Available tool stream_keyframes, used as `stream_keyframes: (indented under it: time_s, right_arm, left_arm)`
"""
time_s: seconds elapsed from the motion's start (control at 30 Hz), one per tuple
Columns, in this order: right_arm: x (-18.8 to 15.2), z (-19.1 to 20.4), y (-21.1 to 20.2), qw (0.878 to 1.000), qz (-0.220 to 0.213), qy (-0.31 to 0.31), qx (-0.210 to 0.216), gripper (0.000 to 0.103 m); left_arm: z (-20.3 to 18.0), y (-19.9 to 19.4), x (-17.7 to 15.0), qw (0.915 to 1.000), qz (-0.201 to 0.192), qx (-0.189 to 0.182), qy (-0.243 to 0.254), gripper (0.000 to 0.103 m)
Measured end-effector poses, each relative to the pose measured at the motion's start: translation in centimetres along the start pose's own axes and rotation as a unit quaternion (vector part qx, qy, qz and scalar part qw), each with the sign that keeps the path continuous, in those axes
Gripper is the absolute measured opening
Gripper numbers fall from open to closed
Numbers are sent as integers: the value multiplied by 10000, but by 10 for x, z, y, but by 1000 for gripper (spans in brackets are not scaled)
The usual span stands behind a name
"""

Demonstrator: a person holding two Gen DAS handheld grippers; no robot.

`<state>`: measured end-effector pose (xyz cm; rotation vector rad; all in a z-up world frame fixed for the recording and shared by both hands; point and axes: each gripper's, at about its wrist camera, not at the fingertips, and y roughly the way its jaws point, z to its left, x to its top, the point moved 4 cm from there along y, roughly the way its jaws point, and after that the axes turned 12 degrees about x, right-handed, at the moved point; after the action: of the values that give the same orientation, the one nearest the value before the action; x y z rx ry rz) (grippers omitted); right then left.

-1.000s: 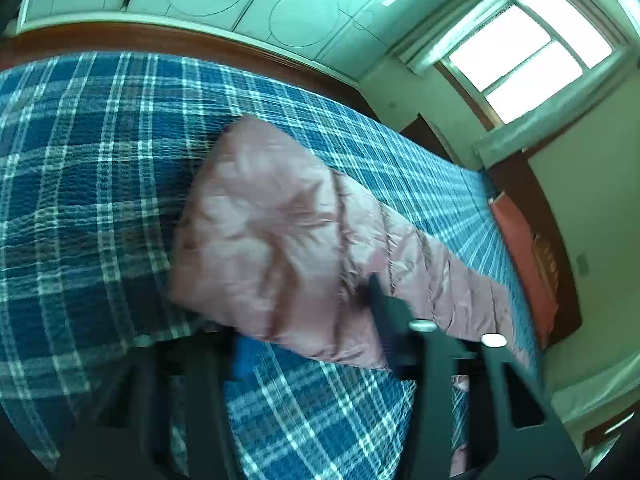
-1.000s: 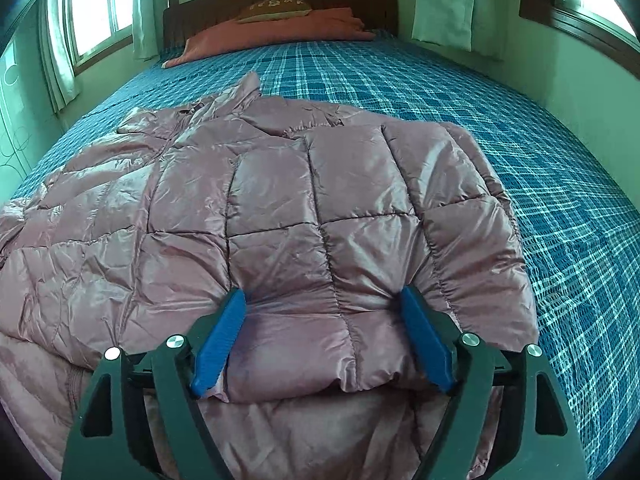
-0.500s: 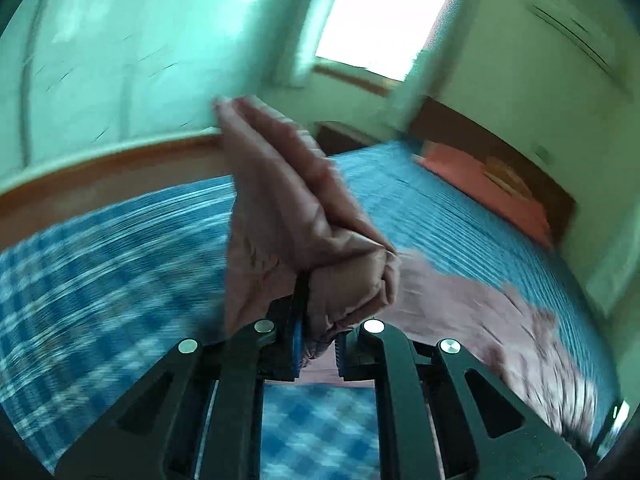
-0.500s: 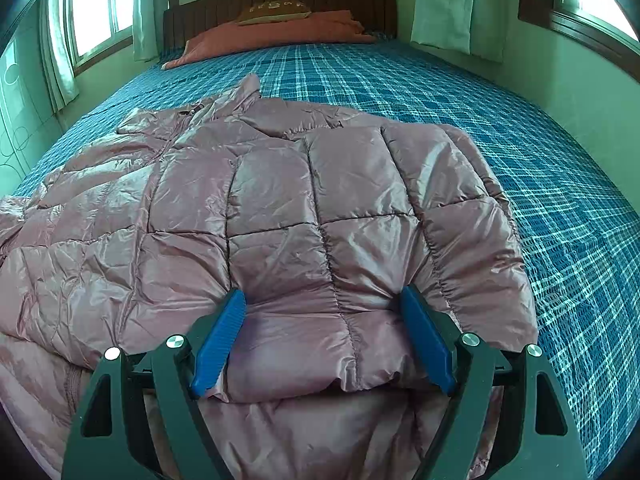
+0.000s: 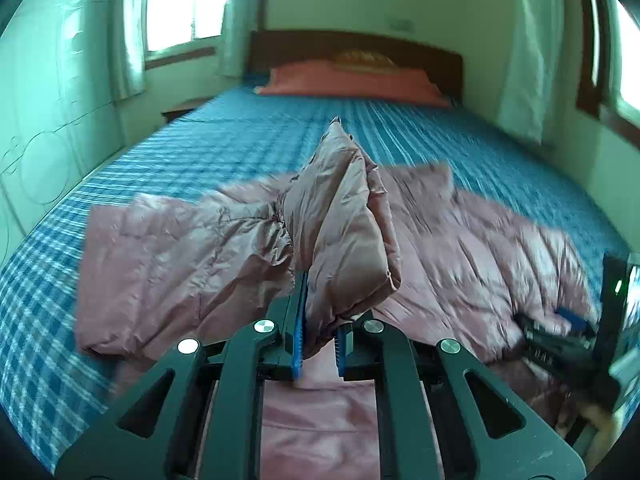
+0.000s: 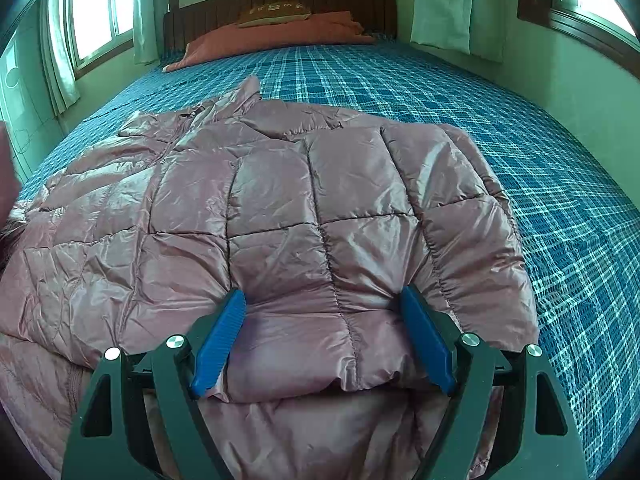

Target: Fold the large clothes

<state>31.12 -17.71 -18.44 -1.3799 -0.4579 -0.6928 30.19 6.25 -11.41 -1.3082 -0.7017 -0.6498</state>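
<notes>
A pink quilted puffer jacket [image 6: 280, 208] lies spread on the bed. My left gripper [image 5: 320, 336] is shut on the end of one sleeve [image 5: 344, 232] and holds it up above the jacket's body [image 5: 460, 240], with the sleeve's end standing up past the pads. My right gripper [image 6: 323, 294] stands wide open at the near hem. Its blue fingertips [image 6: 224, 328] rest on a folded-over panel that bulges between them. In the left wrist view the right gripper [image 5: 568, 320] shows at the far right edge, low on the jacket.
A blue plaid bedcover [image 6: 560, 200] surrounds the jacket. An orange pillow [image 6: 272, 34] lies against the dark wooden headboard [image 6: 280, 0]. Curtained windows [image 6: 100, 16] flank the bed. A pale wall [image 5: 48, 120] runs close along its left side.
The left gripper closed on the sleeve end, lifted it off the bedcover and swung it round over the jacket's body, rolling as it went. The right gripper stayed put.
</notes>
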Motion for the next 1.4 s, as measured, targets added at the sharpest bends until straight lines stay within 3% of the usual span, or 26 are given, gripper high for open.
stream_keyframes:
  time_s: [0.17, 0.33, 0.5, 0.63, 0.8, 1.0, 1.17, 1.2, 1.23, 1.33, 1.4]
  right_arm:
    - [0, 0, 0, 10000, 0, 5, 3, 79]
    - [0, -1, 1, 10000, 16, 27, 17, 79]
    - [4, 3, -5, 9999, 86, 24, -45, 78]
    - [12, 23, -26, 9999, -81, 13, 92, 78]
    - [21, 72, -39, 9975, -149, -65, 683, 79]
    - [27, 135, -21, 9908, 19, -27, 1354, 78]
    - [22, 168, 15, 9832, 446, 212, 1757, 78]
    - [22, 173, 21, 9814, 542, 203, 1831, 67]
    - [22, 175, 24, 9796, 611, 181, 1904, 37]
    - [23, 185, 19, 9772, 566, 70, 2046, 11]
    - [32, 181, 7, 9798, 348, -21, 1968, 9]
  left_arm:
    - [-29, 13, -22, 9986, 191, 158, 466, 14]
    - [-45, 7, -27, 9981, 119, 211, 559, 42]
    - [-20, -29, -24, 9990, -30, 107, 440, 63]
    - [13, -54, -24, 9994, -179, 184, 242, 66]
    - [70, -57, -35, 9971, -111, 747, 5, 66]
    - [136, -39, -55, 9897, 293, 1275, -578, 66]
    - [159, -31, -64, 9863, 461, 1359, -814, 66]
    - [160, -29, -65, 9860, 477, 1361, -835, 66]
    - [161, -28, -65, 9859, 502, 1350, -851, 66]
    - [161, -24, -66, 9864, 531, 1307, -838, 66]
    - [159, -24, -63, 9870, 494, 1295, -814, 66]
